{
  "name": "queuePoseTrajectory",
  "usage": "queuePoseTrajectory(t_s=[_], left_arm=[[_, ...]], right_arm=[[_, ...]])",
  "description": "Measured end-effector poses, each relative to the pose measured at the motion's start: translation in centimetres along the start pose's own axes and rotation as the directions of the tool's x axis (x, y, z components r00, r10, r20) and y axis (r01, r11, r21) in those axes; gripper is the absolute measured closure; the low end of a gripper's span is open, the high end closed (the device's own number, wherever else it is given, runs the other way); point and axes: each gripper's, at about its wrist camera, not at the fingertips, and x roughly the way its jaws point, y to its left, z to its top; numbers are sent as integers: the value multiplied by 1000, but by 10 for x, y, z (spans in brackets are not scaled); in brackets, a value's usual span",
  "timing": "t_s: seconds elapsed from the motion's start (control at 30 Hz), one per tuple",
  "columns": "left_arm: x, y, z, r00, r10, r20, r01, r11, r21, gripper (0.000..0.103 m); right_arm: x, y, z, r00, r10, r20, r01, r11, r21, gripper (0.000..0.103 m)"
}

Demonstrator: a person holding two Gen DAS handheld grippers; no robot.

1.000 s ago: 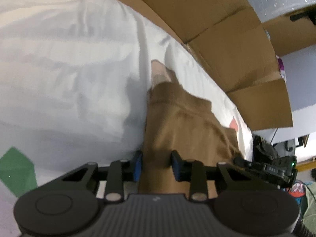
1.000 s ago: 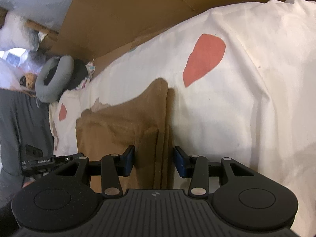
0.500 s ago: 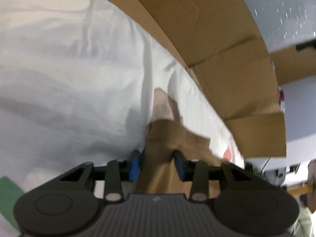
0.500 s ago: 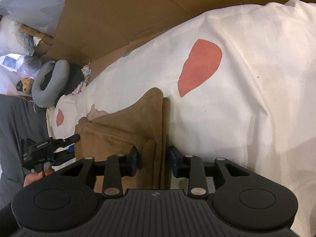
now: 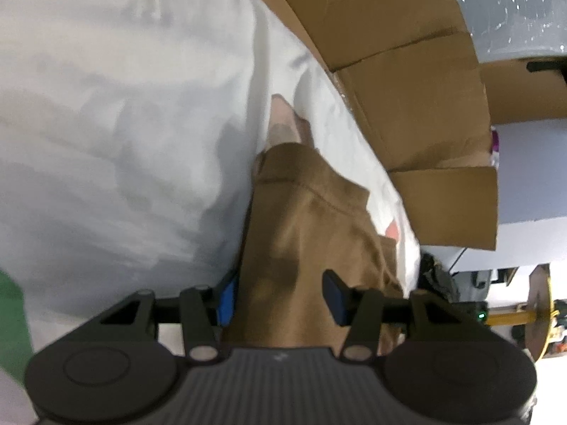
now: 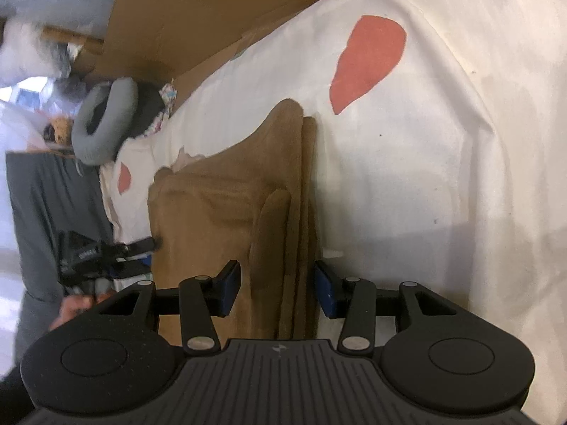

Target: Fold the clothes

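1. Left gripper is sitting with its jaws spread wide at the near edge of the brown garment; the cloth is running between the blue pads without being pinched.
2. Right gripper is likewise spread apart, straddling the stacked folded edge of the brown garment, with neither pad pressing on the layers.
3. Lying on the white sheet of the bed, printed with red patches, the garment is folded into several layers, its long fold running away from the right wrist camera.
4. Cardboard panels are standing along the bed's far side, and a grey neck pillow is resting beyond the bed's corner.
5. Doing this step well probably means keeping both grippers level and low, so that any closing takes every layer at once rather than only the top one.
6. Both ends should likely travel together; uneven motion could skew the stack or drag the sheet.
7. Both grippers are pointing forward along the bed surface, held close above the cloth, the left one at one end of the garment and the right one at the folded side.
8. Part of the person's left hand is showing, blurred, behind the left gripper in the right wrist view.
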Motion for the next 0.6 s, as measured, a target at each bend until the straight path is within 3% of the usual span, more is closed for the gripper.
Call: queuePoseTrajectory(t_s=[0.17,0.33,0.43,0.6], left_arm=[[8,-1,4,999,-34,12,34,999,17,50],[14,0,6,1000,-27,16,27,999,19,64],[15,-1,10,999,-36,7,36,999,28,64],[20,-3,11,999,-51,13,50,998,25,65]], right_arm=[[10,-7,9,998,57,15,-58,997,46,53],[17,-2,15,998,65,23,-66,997,34,54],[19,0,16,997,65,33,-66,997,28,54],[24,1,19,997,55,44,-57,998,25,66]])
